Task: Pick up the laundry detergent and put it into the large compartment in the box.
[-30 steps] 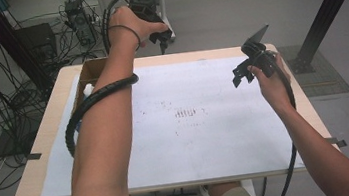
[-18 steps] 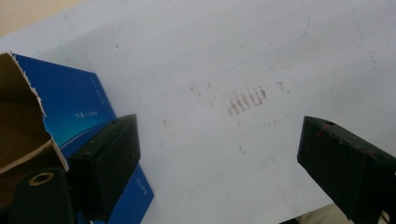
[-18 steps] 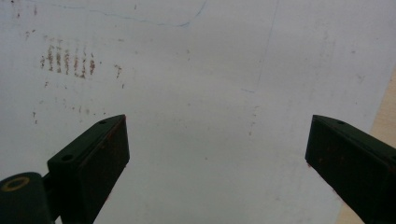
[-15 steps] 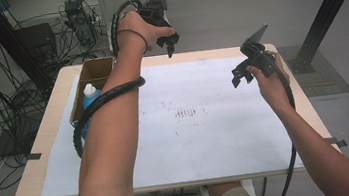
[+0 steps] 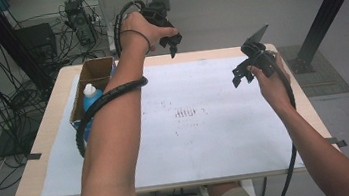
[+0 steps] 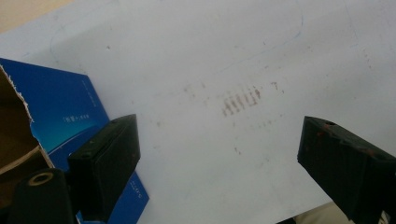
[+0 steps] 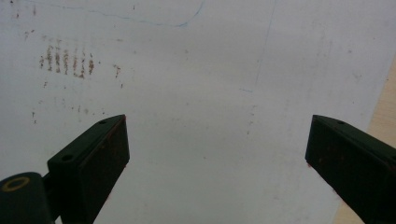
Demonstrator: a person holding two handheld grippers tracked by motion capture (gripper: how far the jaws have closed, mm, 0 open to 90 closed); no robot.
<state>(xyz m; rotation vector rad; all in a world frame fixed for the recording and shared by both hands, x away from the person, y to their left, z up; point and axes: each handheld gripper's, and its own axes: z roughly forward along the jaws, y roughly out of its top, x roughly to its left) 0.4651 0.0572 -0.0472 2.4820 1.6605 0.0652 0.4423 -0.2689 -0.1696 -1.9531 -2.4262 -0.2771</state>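
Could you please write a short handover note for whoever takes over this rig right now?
Left gripper: open, nothing between the jaws, raised above the far edge of the table, right of the cardboard box.
Right gripper: open, empty, raised over the right side of the white sheet.
Things: the box sits at the table's far left corner with a blue bottle with a white cap in it.
Done: nothing gripped yet.
Left: probably reach into the box and take the bottle.

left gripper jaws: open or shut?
Open. The left gripper shows its two black jaws wide apart with nothing between them, just the white sheet beyond.
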